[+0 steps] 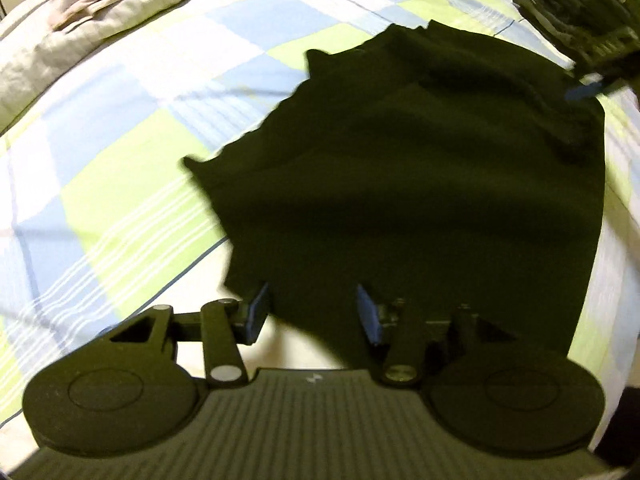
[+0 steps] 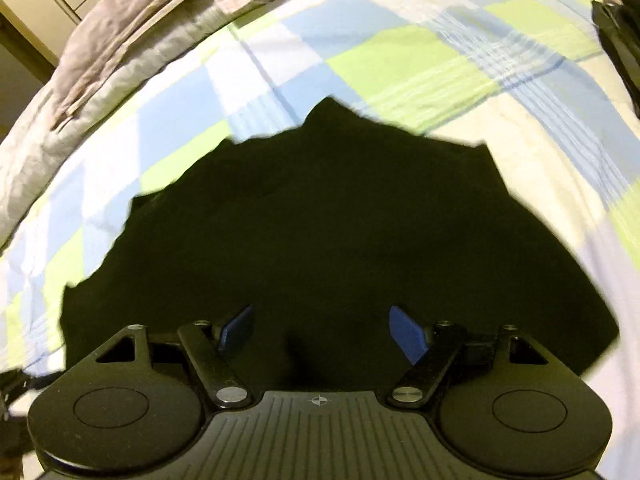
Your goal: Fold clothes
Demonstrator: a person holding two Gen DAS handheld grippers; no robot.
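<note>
Taking the dark garment [image 1: 400, 184] as my landmark, I read the bed from left to right. Far left of it, along the bed's far edge, lies a rumpled grey quilt [image 1: 80, 12]. Nearer, the checked sheet [image 1: 100, 152] runs bare up to the garment's ragged left edge. The garment itself lies spread on the sheet, mostly flat, with some creases toward its far right corner. I cannot tell what kind of garment it is or whether one fold is already in it.

My left gripper [image 1: 312, 312] sits at the garment's near edge, jaws parted, nothing between them; the left pad is just off the cloth, the right pad over it. My right gripper [image 2: 322, 330] hovers over the garment's near part, jaws wide apart and likewise empty. In the left view its blue tip shows at the garment's far right corner.

Right of the garment, at the far corner, stands a stack [image 1: 576, 4] of dark cloth, seemingly folded pieces. So I judge some clothes are done, while this one is laid out but not yet gripped; its folding and stacking remain.
</note>
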